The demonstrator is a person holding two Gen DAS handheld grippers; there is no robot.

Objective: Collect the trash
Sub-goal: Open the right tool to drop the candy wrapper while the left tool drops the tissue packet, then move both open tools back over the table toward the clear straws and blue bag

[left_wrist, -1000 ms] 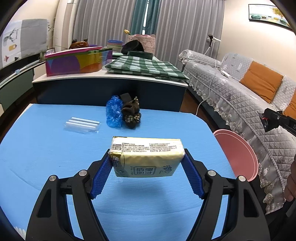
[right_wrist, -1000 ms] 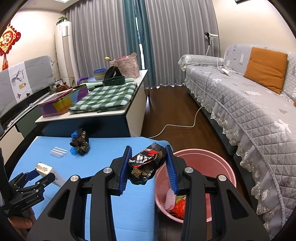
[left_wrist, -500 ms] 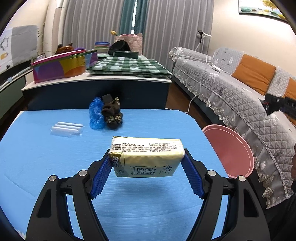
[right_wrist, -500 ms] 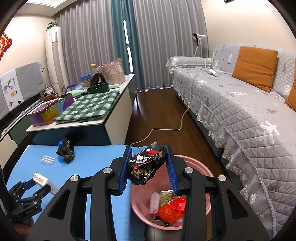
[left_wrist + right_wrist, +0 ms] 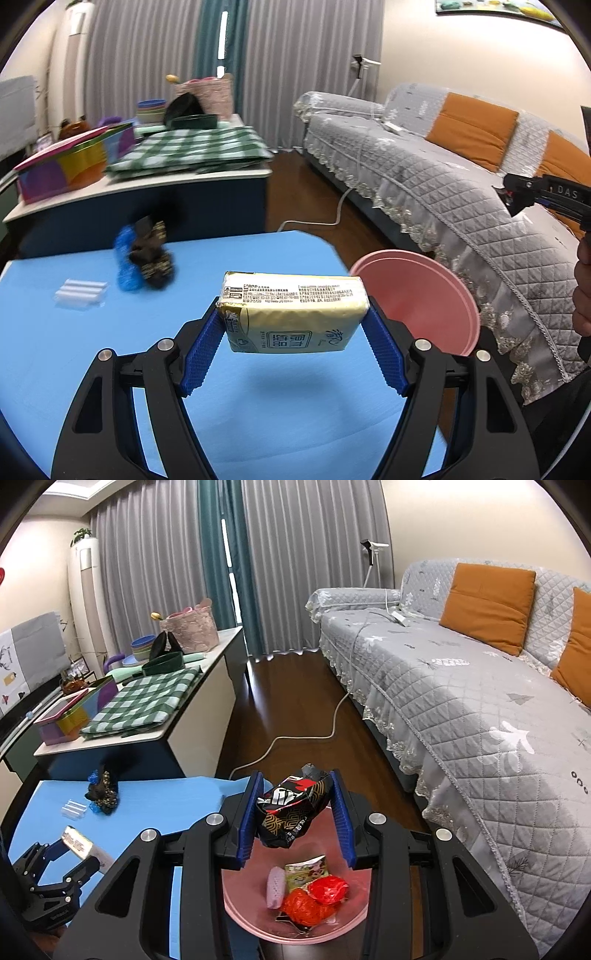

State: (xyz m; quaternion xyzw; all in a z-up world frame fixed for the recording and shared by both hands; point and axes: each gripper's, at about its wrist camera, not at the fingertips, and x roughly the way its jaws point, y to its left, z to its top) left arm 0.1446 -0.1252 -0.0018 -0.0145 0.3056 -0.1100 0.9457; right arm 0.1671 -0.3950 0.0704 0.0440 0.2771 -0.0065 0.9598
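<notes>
Left claw (image 5: 293, 334) clamps yellow tissue pack (image 5: 293, 312) above blue table (image 5: 74, 350); pink bin (image 5: 424, 295) at 3 o'clock. Right claw (image 5: 295, 816) grips black snack wrapper (image 5: 293, 808) over bin.

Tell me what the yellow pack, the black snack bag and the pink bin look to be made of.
Yellow tissue pack: thin glossy plastic film, probably; printed, with crimped end seams.
Black snack bag: crinkled foil-type plastic; creased, with shiny highlights.
Pink bin: smooth moulded plastic, apparently; even colour and a rolled rim.
</notes>
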